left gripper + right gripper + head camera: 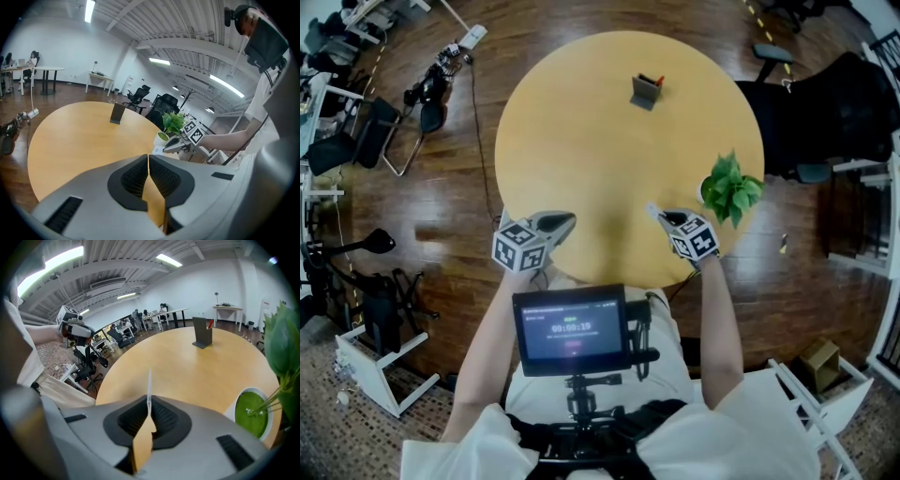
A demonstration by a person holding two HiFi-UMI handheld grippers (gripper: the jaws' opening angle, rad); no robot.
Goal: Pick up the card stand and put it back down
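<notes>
The dark grey card stand (646, 91) stands upright on the far side of the round wooden table (581, 141), with something red at its top. It shows far ahead in the left gripper view as the card stand (117, 113) and in the right gripper view as the card stand (203, 337). My left gripper (565, 221) hovers over the near table edge, its jaws shut with nothing between them (148, 161). My right gripper (661, 216) is near the front right edge, shut (149, 401) on a thin white card (149, 383) seen edge-on.
A potted green plant (729, 187) in a white pot (253, 412) stands at the table's right edge, close beside my right gripper. Office chairs (356, 131), cables and a power strip (473, 37) lie on the wooden floor to the left. A white stool (370, 361) is near left.
</notes>
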